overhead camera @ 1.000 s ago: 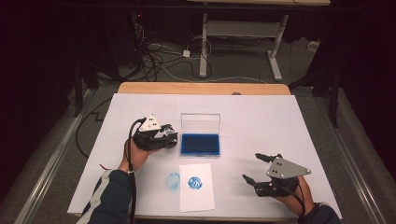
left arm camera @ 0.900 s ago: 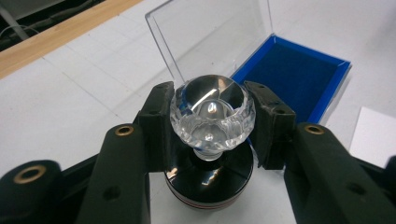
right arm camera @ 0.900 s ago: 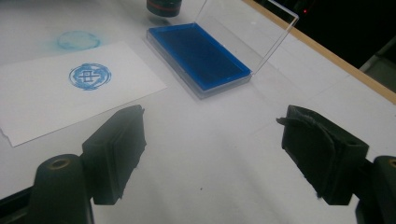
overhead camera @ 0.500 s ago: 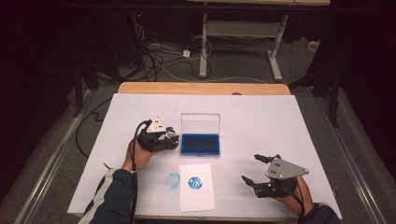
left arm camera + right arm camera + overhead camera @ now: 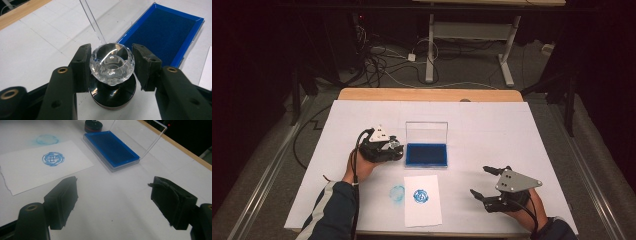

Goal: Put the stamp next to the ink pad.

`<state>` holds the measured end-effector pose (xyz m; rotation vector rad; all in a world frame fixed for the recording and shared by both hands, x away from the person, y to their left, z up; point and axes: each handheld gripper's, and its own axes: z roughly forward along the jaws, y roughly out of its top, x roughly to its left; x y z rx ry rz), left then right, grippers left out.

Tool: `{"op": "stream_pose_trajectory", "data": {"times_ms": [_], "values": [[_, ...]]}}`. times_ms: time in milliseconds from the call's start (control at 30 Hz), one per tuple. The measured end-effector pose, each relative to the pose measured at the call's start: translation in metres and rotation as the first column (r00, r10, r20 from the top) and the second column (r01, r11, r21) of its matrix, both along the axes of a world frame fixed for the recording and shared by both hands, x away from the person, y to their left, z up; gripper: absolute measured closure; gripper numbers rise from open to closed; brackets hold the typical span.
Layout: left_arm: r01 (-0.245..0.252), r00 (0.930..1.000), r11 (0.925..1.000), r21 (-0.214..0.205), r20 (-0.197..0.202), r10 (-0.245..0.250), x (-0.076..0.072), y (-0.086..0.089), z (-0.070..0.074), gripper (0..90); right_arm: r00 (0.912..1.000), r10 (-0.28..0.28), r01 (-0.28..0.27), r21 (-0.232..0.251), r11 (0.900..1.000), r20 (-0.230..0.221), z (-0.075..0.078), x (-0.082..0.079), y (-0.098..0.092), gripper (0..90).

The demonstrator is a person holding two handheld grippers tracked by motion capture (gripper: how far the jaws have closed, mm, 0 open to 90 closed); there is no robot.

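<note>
The left gripper [image 5: 111,67] sits at the left of the table [image 5: 522,130], and its jaws have just been opening: the stamp [image 5: 112,65] stands upright between them, no longer squeezed, just left of the ink pad [image 5: 427,154]. So this hand is the nearer one. One stamp, one ink pad, one paper [image 5: 422,200]. The right gripper [image 5: 490,184] rests well apart, jaws spread, holding nothing.
</note>
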<state>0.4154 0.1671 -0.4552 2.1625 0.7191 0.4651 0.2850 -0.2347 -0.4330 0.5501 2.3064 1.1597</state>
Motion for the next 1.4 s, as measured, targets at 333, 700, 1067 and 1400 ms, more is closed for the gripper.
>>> {"op": "stream_pose_trajectory", "data": {"times_ms": [333,700,1067,1400], "values": [[-0.008,0.9962,0.9999,0.010,0.087,0.007,-0.013,0.000,0.016,38.7,0.9999,-0.006,0.006,0.000,1.0000,0.012,0.001,0.000,-0.001,21.2],[0.017,0.9825,0.9998,0.008,0.185,-0.018,-0.038,-0.001,0.037,29.5,0.9972,-0.027,0.025,0.028,0.9993,0.069,0.006,-0.004,-0.004,21.3],[0.040,0.9730,0.9988,0.027,0.226,-0.045,-0.056,-0.003,0.044,22.0,0.9971,-0.028,0.027,0.025,0.9993,0.070,0.006,-0.004,-0.004,21.3],[0.051,0.9606,0.9976,0.047,0.271,-0.062,-0.074,-0.002,0.046,17.5,0.9955,-0.029,0.025,0.037,0.9990,0.090,0.008,-0.006,-0.004,21.9]]}}
